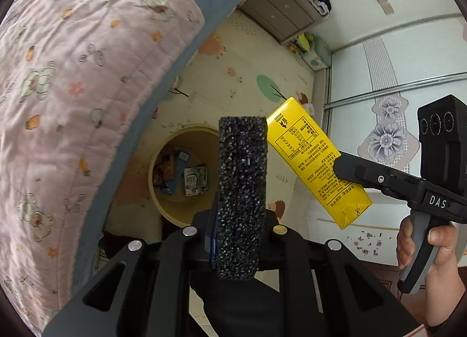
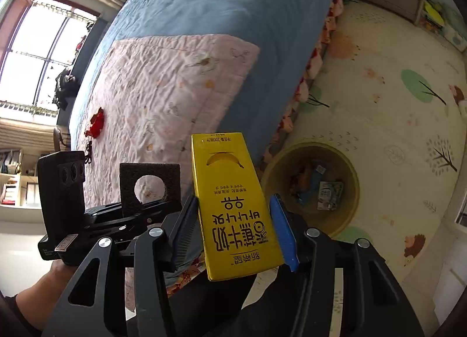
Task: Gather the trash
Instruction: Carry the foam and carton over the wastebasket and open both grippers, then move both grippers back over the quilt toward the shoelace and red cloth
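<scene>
My right gripper (image 2: 233, 220) is shut on a yellow milk carton (image 2: 233, 205) and holds it in the air above the floor, beside the bed. The carton (image 1: 315, 159) and the right gripper (image 1: 344, 167) also show at the right of the left wrist view. A round tan bin (image 2: 347, 179) with several wrappers inside stands on the floor below; it also shows in the left wrist view (image 1: 163, 208). My left gripper (image 1: 242, 191) is shut with its black foam pads together and holds nothing. It shows at the left of the right wrist view (image 2: 150, 188).
A bed with a blue cover (image 2: 233, 16) and a pink quilt (image 2: 163, 89) fills the left. A red scrap (image 2: 96, 125) lies on the quilt. A patterned play mat (image 2: 379, 103) covers the floor. A grey drawer chest (image 1: 286, 10) stands by the far wall.
</scene>
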Demonstrator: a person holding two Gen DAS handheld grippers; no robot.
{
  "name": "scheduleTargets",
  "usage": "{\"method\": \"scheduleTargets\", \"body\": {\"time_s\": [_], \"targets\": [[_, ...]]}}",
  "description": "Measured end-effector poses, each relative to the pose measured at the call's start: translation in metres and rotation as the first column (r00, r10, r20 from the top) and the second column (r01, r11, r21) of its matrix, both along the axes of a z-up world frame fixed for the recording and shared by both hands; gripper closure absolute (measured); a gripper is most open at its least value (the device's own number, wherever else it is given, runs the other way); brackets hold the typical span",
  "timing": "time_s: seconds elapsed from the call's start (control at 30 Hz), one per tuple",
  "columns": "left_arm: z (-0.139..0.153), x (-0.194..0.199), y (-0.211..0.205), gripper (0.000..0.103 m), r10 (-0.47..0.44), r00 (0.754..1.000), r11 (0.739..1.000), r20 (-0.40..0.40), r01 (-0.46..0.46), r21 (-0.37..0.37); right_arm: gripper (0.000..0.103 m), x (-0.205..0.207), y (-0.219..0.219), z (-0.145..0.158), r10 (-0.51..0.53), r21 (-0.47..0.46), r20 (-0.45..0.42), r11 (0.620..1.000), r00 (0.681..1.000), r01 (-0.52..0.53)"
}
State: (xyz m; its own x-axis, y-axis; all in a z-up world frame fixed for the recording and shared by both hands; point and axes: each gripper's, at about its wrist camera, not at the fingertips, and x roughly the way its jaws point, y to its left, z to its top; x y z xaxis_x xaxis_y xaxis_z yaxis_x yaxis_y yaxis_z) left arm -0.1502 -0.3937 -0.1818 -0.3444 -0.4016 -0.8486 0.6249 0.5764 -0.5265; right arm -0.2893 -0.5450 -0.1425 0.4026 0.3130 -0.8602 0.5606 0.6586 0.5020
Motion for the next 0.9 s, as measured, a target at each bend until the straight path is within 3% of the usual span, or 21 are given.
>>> {"method": "scheduleTargets", "body": {"time_s": [0.2, 0.4, 0.43, 0.47, 0.5, 0.53, 0.73, 0.9], "targets": [[-0.016, -0.031, -0.038, 0.086, -0.081, 0.996, 0.996, -0.026, 0.082, 0.031, 0.053, -0.046, -0.022, -0.013, -0.085, 0.012, -0.019, 0.996, 0.996, 0.085], [-0.024, -0.037, -0.058, 0.085, -0.127, 0.991, 0.991, -0.03, 0.128, 0.037, 0.052, -0.06, -0.036, -0.018, -0.116, 0.01, -0.013, 0.993, 0.993, 0.117], [-0.025, -0.037, -0.059, 0.081, -0.133, 0.991, 0.99, -0.029, 0.135, 0.043, 0.051, -0.06, -0.038, -0.02, -0.118, 0.018, -0.014, 0.993, 0.993, 0.119], [-0.027, -0.038, -0.061, 0.053, -0.14, 0.989, 0.989, -0.041, 0.142, 0.051, 0.047, -0.061, -0.04, -0.022, -0.121, 0.029, -0.022, 0.992, 0.992, 0.122], [-0.031, -0.038, -0.063, 0.024, -0.144, 0.988, 0.987, -0.05, 0.147, 0.067, 0.037, -0.061, -0.042, -0.024, -0.128, 0.039, -0.036, 0.991, 0.991, 0.13], [-0.031, -0.039, -0.064, 0.02, -0.143, 0.989, 0.987, -0.049, 0.146, 0.068, 0.036, -0.06, -0.044, -0.026, -0.138, 0.042, -0.048, 0.989, 0.989, 0.14], [-0.044, -0.041, -0.069, 0.02, -0.179, 0.983, 0.976, -0.049, 0.183, 0.118, 0.038, -0.053, -0.048, -0.026, -0.103, 0.001, -0.078, 0.995, 0.992, 0.103], [-0.045, -0.036, -0.062, 0.02, -0.167, 0.985, 0.979, -0.039, 0.17, 0.115, 0.042, -0.044, -0.048, -0.025, -0.083, -0.007, -0.075, 0.997, 0.994, 0.083]]}}
